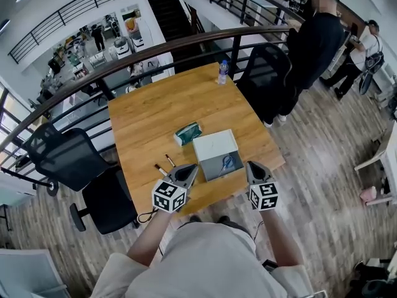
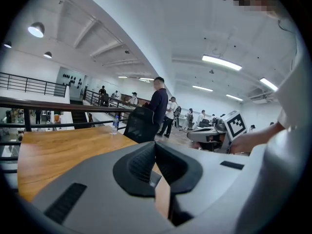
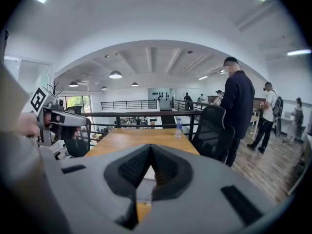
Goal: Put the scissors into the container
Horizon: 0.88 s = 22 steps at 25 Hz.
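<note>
My left tool [image 1: 190,169] and right tool [image 1: 252,166] are both closed, with nothing in them. The scissors [image 1: 227,163] seem to lie inside the container [image 1: 211,143] on the desk [image 1: 149,113]. I think the job is done.

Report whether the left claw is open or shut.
Shut. In the left gripper view, the left claw has its two jaws meeting at the tips, with nothing between them.

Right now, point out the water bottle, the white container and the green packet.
water bottle [image 1: 223,72], head view, middle of its body
white container [image 1: 214,145], head view, its white top
green packet [image 1: 187,133], head view, its centre
</note>
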Motion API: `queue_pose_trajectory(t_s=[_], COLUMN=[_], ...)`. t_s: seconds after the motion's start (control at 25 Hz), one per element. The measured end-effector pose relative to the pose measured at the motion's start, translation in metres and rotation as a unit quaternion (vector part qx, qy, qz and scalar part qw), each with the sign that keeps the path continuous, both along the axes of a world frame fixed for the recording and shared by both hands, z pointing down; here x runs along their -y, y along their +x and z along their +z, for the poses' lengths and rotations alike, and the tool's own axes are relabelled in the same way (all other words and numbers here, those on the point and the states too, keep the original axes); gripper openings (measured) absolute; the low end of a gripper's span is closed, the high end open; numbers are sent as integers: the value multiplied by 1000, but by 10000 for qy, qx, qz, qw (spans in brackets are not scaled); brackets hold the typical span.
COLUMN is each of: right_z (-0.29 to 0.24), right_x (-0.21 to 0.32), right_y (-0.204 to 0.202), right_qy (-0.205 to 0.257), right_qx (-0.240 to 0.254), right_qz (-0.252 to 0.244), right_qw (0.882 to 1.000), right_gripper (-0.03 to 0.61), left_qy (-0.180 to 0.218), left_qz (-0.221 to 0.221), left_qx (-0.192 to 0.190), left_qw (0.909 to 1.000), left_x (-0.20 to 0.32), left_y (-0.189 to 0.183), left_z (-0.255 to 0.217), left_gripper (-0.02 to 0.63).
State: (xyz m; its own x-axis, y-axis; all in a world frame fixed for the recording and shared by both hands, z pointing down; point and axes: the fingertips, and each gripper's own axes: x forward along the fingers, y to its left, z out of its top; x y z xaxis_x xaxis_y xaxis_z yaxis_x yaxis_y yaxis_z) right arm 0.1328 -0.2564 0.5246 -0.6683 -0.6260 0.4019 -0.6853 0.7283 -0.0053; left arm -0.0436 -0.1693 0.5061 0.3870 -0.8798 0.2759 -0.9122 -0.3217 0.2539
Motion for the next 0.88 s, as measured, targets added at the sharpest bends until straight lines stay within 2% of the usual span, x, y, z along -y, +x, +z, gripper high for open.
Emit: queue_pose_trajectory(t_s=[0.4,0.88], right_z=[-38,-55], right_x=[25,31], right_y=[31,38], right_qy=[421,560], right_qx=[161,332], right_qz=[-256,-426], right_qw=[9987,9970], right_gripper=[2,2], left_qy=[343,394], left_qz=[-169,-352], left_qx=[221,200], left_qw=[9990,9984], left_x=[23,26], left_y=[26,37], left_z=[-30,-36], left_gripper=[-8,-8])
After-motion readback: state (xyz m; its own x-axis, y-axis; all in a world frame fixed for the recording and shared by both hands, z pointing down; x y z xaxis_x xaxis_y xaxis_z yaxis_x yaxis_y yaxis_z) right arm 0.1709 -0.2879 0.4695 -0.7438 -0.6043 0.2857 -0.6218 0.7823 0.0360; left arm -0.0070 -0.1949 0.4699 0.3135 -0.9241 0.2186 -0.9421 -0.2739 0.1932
